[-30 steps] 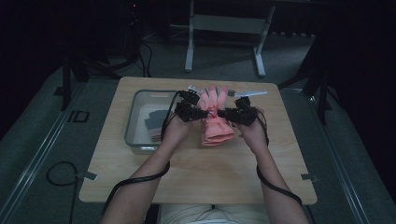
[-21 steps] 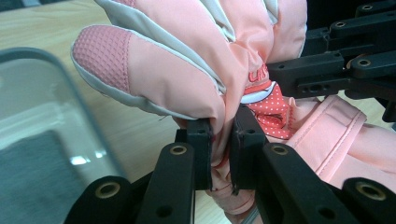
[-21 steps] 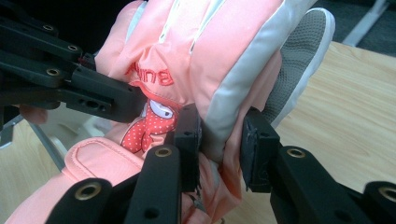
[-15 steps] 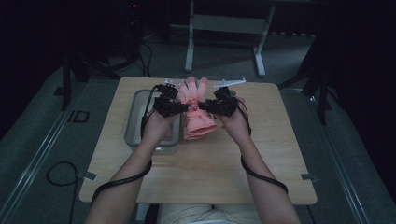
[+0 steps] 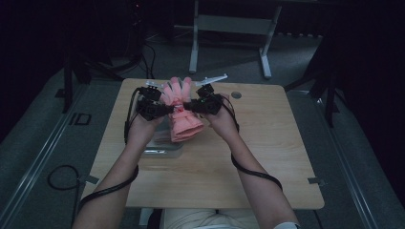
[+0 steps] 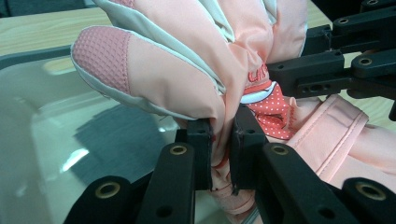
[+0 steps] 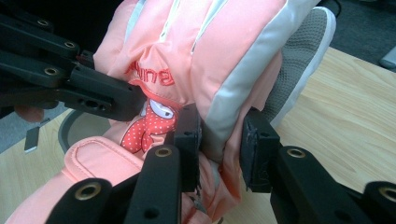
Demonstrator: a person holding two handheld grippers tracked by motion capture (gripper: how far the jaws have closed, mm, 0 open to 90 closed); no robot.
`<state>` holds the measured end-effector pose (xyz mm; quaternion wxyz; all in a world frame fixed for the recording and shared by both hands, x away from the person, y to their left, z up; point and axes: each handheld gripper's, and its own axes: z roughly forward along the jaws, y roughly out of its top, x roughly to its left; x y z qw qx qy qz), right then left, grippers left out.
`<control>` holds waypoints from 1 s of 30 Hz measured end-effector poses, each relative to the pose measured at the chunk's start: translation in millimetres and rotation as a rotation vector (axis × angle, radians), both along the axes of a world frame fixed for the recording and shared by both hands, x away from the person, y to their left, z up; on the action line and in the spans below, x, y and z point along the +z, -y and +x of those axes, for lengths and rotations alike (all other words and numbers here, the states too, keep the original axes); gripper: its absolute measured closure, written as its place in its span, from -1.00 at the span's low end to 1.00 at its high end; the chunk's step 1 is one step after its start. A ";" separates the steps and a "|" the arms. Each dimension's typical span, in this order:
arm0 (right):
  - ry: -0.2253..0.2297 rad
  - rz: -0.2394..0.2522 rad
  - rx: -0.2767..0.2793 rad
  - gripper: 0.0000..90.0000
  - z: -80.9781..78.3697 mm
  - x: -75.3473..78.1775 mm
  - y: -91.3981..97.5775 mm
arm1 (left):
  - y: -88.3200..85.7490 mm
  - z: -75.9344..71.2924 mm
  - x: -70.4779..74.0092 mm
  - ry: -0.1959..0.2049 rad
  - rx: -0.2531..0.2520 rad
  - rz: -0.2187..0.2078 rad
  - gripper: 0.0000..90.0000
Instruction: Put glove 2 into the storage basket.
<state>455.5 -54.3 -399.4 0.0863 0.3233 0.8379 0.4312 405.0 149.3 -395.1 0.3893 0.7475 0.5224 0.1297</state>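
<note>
High view: both hands are holding a pink glove (image 5: 180,114) up over the table (image 5: 267,157). The left gripper (image 5: 168,109) and right gripper (image 5: 187,106) are each pinching it.

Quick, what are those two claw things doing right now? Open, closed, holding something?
Left gripper: closed, pinching one edge of the padded pink fabric glove.
Right gripper: closed on the same glove's opposite edge, white trim between its pads.

A padded pink glove (image 5: 182,112) with white trim, a textured grey palm side and a red polka-dot patch under red stitched lettering is held up above the table, fingers pointing away from the person and its strapped cuff hanging down toward them.
</note>
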 end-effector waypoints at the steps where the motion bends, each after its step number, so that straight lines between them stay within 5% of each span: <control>1: 0.000 0.000 0.000 0.58 0.0 0.0 0.0 | -3.3 -0.7 -0.2 -0.002 0.008 0.000 0.79; 11: -0.007 -0.034 0.065 0.58 7.2 0.7 -38.0 | -33.5 -7.1 -4.1 -0.011 0.079 -0.011 0.79; 30: -0.037 -0.062 0.081 0.58 18.9 -28.8 -64.3 | -53.1 0.9 -34.6 -0.044 0.109 -0.026 0.79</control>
